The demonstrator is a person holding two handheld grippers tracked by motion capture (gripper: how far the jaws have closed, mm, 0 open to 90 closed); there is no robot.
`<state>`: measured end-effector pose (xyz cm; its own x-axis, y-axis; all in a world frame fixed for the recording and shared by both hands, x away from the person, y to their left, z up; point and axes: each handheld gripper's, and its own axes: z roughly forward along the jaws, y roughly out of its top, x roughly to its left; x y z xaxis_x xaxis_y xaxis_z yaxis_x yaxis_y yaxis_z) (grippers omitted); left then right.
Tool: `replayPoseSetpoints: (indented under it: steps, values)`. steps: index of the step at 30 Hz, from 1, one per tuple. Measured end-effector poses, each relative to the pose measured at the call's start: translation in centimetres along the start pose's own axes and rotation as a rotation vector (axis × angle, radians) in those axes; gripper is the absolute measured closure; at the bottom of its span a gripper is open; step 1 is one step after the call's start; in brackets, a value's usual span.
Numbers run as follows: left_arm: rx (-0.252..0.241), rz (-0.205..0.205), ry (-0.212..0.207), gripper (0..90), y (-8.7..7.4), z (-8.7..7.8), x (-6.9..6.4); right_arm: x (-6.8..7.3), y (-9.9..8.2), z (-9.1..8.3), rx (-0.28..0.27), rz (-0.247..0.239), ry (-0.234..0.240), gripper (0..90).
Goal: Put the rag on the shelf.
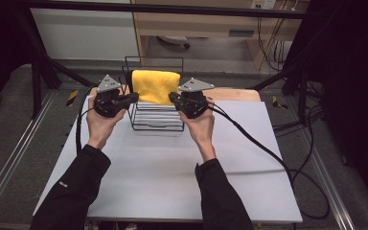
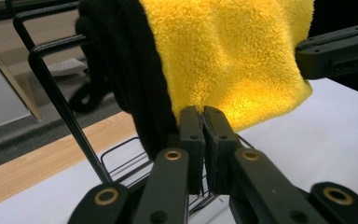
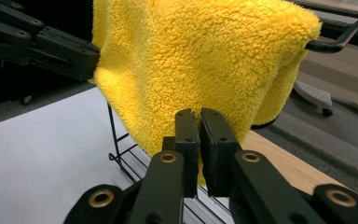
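Your left gripper (image 2: 203,116) and right gripper (image 3: 200,119) both have jaws closed, each pinching a lower edge of the yellow towel (image 1: 156,86). The towel hangs draped over the top bar of the black wire rack (image 1: 155,125), mid-table (image 1: 163,172), between your hands.

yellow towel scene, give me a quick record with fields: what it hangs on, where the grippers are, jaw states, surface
towel: fluffy yellow towel draped over the top bar of a black wire rack
left gripper: at the towel's left lower edge, jaws together, whether they pinch cloth cannot be told
right gripper: at the towel's right lower edge, jaws together, grip likewise unclear
surface: white table top
also on rack: a black cloth hanging beside the towel
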<state>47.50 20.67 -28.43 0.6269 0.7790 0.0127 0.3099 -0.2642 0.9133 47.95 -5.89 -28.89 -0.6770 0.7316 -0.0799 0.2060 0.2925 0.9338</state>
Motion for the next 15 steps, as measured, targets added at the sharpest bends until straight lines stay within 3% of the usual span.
replayPoseSetpoints:
  steps: [5,15]
  values:
    - [-0.001,-0.019,-0.022,78.2,-0.1,-0.5,0.0,-0.1,-0.1,-0.8,-0.023,0.024,0.029,76.5]
    - [0.04,0.014,-0.009,51.2,-1.1,-2.1,-0.6,-0.5,-0.6,-4.1,-0.032,0.056,0.054,49.3]
